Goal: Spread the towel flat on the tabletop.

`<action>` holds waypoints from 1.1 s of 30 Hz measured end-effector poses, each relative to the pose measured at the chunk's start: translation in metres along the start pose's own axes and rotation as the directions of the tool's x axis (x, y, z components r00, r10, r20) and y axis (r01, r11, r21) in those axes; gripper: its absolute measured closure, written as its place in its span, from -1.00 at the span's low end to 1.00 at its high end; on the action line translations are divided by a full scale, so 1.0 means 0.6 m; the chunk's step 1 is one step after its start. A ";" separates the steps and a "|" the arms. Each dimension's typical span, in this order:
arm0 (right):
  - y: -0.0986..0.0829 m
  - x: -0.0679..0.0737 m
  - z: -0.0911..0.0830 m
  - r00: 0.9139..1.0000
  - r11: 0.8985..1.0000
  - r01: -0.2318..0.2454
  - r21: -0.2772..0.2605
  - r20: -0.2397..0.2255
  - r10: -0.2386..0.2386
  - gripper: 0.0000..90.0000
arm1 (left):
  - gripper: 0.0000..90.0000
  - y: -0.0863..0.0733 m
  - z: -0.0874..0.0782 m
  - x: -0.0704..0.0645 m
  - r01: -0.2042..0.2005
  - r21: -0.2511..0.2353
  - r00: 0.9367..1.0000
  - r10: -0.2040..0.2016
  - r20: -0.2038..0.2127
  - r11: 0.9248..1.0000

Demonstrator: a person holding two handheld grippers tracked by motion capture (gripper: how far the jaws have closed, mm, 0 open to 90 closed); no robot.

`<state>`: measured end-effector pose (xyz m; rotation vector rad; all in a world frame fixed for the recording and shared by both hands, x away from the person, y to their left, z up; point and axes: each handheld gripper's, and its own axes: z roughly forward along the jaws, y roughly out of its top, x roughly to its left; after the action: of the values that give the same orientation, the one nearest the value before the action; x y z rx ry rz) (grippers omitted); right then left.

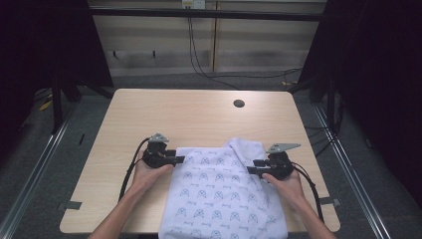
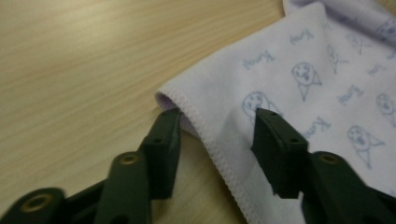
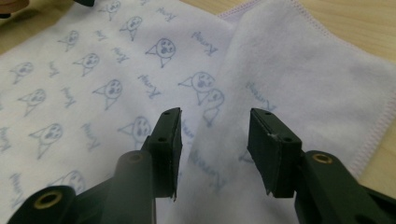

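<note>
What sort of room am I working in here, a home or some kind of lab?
Most likely a lab or recording booth, not a home: the bare wooden table stands between dark curtains, cables trail down the back wall, and the only item is a printed towel.

White cloth [image 1: 219, 194], printed with small blue cartoon faces and lettering, stitched hem along its edges. It lies spread flat on the bench at the middle of the near edge and overhangs that edge. Its far right corner is folded over, showing a plain, fleecy underside.
</note>
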<state>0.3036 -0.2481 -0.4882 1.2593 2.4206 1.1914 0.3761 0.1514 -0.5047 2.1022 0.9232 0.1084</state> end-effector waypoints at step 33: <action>-0.031 0.002 -0.056 1.000 0.999 -0.005 -0.047 0.005 0.006 0.58 | 0.44 -0.042 -0.071 -0.154 -0.141 -0.086 0.880 0.165 0.445 0.986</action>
<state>0.2755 -0.2725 -0.4788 1.2548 2.3726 1.2379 0.2784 0.1296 -0.4735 2.0254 0.4679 -0.2652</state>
